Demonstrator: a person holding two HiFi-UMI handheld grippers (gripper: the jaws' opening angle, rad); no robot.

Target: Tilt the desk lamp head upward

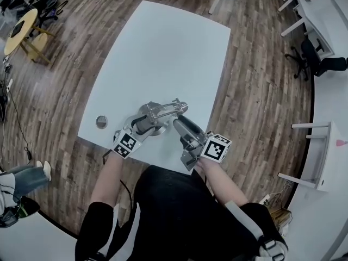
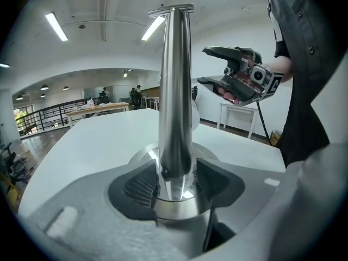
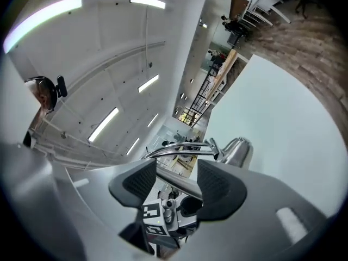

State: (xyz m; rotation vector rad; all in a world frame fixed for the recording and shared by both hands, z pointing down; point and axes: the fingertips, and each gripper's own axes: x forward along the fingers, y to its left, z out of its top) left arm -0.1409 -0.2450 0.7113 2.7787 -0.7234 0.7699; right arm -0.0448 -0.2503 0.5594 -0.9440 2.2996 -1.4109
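- The lamp head (image 1: 181,107) sits at the right end of the desk lamp's twin rods (image 1: 163,109), just beyond the tips of your right gripper (image 1: 179,126) on their far side. That gap is what the next move depends on.
- The rods run roughly left to right across the scene, from above the base (image 1: 145,117) out to the head. I judge that a lift at the head end would pivot it upward.
- Your right gripper is clearly the nearer one. Its jaws stand apart and are rolled so that one lies above the other.
- In the right gripper view (image 3: 176,181), a chrome bar (image 3: 179,181) of the lamp crosses the gap between the pads without being pinched. I cannot tell which member it is.
- In that same view the twin rods (image 3: 179,148) and lamp head (image 3: 237,151) lie just past the bar.
- Your left gripper (image 2: 175,181) is clamped low on the upright post (image 2: 175,91), just above the base (image 2: 138,155), bracing the lamp.
- The lamp stands near the near edge of the white tabletop (image 1: 163,48).
- The bar between your open right jaws may get in the way, and closing there could catch it rather than the head.
- A round insert (image 1: 101,122) lies in the tabletop to the left, well apart from the lamp. An office chair (image 1: 318,61) stands far off to the right.
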